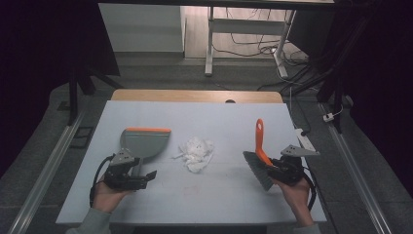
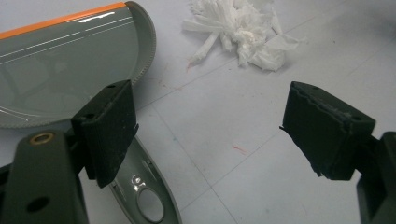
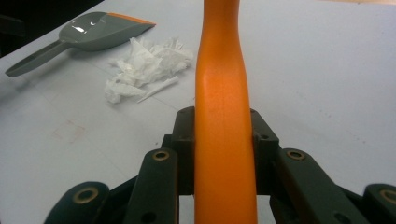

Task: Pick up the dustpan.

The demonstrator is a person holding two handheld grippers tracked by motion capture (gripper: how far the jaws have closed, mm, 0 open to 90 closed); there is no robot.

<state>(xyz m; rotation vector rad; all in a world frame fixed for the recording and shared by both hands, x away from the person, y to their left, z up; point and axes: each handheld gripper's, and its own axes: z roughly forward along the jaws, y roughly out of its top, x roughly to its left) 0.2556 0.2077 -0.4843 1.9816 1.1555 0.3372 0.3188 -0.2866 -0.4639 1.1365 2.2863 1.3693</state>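
Brush: smooth orange plastic handle (image 3: 224,140) with grey bristle head (image 1: 258,169), clamped in right tongs (image 1: 278,167) over the counter's right side.
Left tongs (image 2: 210,130): wide, empty, above the dustpan handle.
Dustpan: glossy grey plastic scoop, orange lip (image 1: 142,141).
Tissue: crumpled white paper (image 1: 196,153), mid-counter (image 1: 219,195).

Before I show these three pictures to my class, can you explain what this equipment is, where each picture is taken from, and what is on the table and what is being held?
A person holds a two-jawed claw in each hand. One picture looks down from above; the other two come from cameras riding on each claw. On the pale grey table lie a grey plastic dustpan with an orange edge and a crumpled white tissue wad. The right claw is shut on the orange handle of a grey-bristled hand brush. The left claw is open over the dustpan's handle, gripping nothing.
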